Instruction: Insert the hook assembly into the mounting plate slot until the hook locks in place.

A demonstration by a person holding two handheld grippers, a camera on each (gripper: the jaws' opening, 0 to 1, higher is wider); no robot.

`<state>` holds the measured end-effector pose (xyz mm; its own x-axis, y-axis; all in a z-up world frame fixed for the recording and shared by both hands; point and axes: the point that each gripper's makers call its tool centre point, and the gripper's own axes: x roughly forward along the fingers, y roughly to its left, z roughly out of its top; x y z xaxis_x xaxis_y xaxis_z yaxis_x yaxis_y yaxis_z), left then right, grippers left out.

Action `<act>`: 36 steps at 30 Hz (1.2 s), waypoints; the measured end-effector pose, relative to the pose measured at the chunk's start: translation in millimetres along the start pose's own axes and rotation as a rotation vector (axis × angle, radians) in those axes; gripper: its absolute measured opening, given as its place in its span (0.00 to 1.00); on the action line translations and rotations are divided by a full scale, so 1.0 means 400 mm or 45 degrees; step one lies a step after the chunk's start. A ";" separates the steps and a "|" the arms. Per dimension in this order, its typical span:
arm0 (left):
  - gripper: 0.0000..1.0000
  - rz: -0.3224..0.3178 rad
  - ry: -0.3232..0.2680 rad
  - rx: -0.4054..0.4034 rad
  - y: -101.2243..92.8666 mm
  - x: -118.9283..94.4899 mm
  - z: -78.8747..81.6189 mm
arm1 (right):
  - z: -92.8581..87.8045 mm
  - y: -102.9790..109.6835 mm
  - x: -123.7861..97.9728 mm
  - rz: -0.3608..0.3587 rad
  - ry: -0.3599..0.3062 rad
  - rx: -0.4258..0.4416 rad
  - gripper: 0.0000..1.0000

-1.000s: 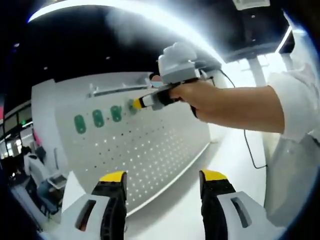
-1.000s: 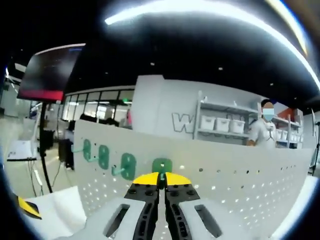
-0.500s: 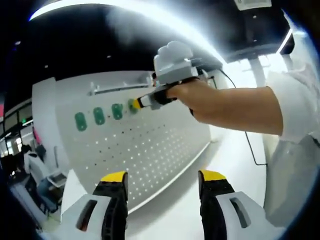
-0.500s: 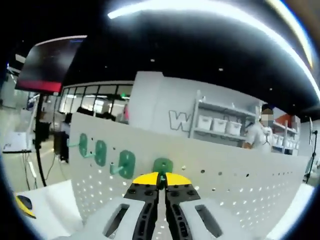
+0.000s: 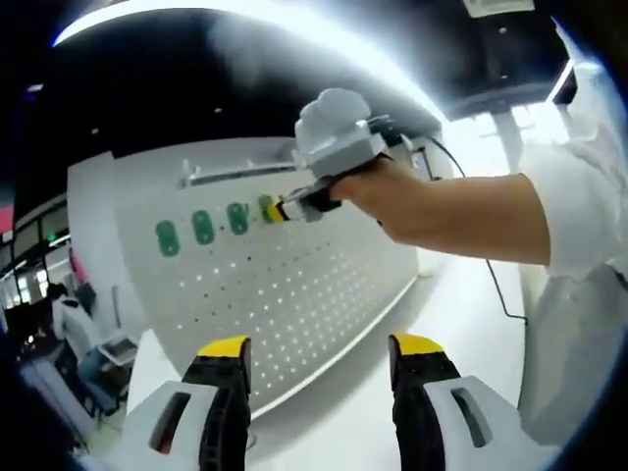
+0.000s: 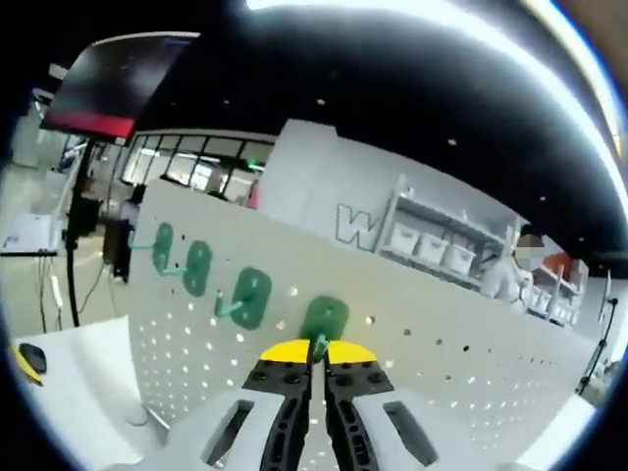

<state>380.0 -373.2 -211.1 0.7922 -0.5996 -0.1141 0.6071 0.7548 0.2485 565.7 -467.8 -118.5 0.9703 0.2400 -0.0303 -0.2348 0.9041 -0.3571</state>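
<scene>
A white pegboard mounting plate (image 5: 294,294) stands upright on a white table. Three green hooks (image 5: 203,228) hang in a row on it. At the row's right end is a fourth green hook (image 5: 266,208), with the right gripper (image 5: 287,210), held in a person's hand (image 5: 392,191), at it. In the right gripper view my right gripper (image 6: 316,351) is shut on the stem of that green hook (image 6: 324,317), whose oval plate lies against the pegboard (image 6: 442,363). My left gripper (image 5: 321,345) hangs open below the board with nothing between its fingers.
The white table (image 5: 442,324) runs along the board's foot, and a black cable (image 5: 496,285) trails over it. Behind the board are shelves with white bins (image 6: 432,250), a person in white (image 6: 510,275) and a dark monitor (image 6: 118,83). A person sits at far left (image 5: 69,319).
The right gripper has moved a little up and to the left along the board with the hook in it, and its view has rolled. The left gripper has stayed open and has hardly moved.
</scene>
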 end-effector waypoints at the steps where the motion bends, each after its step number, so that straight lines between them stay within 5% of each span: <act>1: 0.58 0.002 -0.002 0.000 0.000 -0.001 0.002 | -0.004 0.000 0.000 0.004 0.004 0.012 0.02; 16: 0.60 0.028 -0.004 0.021 -0.014 -0.010 0.025 | -0.050 -0.018 -0.050 0.015 0.037 0.049 0.23; 36: 0.61 0.143 -0.007 -0.039 -0.021 -0.026 0.056 | -0.071 -0.036 -0.183 0.219 0.012 0.193 0.50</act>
<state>365.3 -379.1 -190.3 0.8548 -0.5123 -0.0824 0.5165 0.8249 0.2297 499.4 -508.3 -137.5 0.9156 0.3924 -0.0877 -0.4021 0.8931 -0.2017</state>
